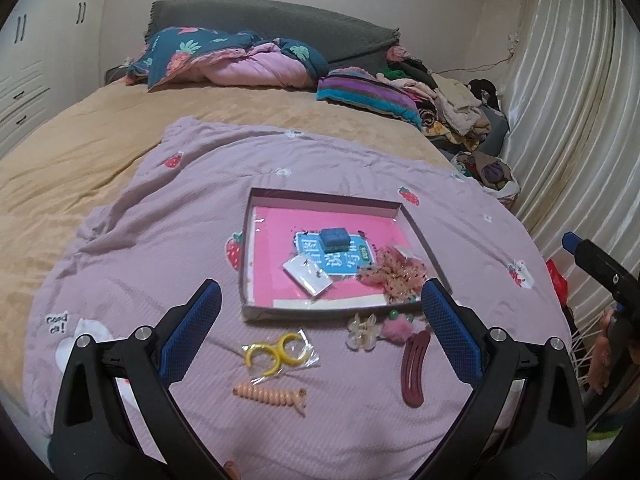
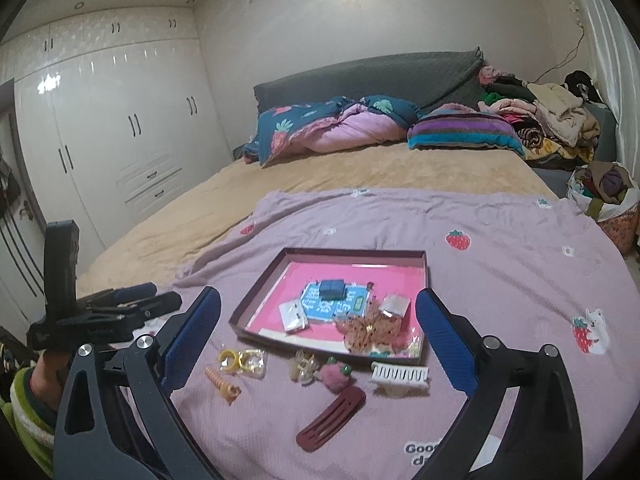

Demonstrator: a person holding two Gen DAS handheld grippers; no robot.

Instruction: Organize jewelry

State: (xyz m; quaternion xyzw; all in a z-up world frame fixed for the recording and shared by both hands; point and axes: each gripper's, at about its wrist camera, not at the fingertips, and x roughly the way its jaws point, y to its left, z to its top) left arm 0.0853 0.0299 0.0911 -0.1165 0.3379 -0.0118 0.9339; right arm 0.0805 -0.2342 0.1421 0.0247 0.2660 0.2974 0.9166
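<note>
A shallow pink-lined box [image 1: 324, 196] [image 2: 352, 252] lies on the lilac blanket. It holds a small blue case [image 1: 335, 238] [image 2: 333, 289], a white packet [image 1: 308, 276] and a dotted bow [image 1: 394, 272] [image 2: 368, 330]. Loose in front of it lie yellow rings in a clear bag [image 1: 276, 354] [image 2: 240, 360], a peach spiral clip [image 1: 272, 396], a clear flower clip [image 1: 362, 330], a pink pompom [image 2: 336, 376], a maroon snap clip [image 1: 414, 368] [image 2: 332, 418] and a white comb clip [image 2: 400, 376]. Both my left gripper [image 1: 320, 292] and right gripper [image 2: 318, 294] hover open and empty above these.
The lilac blanket [image 1: 160, 240] covers a tan bedspread [image 2: 320, 176]. Folded quilts and a striped pillow [image 2: 464, 132] sit at the headboard, with a heap of clothes [image 2: 560, 120] at the far right. White wardrobes [image 2: 100, 128] stand left, a curtain [image 1: 580, 120] right.
</note>
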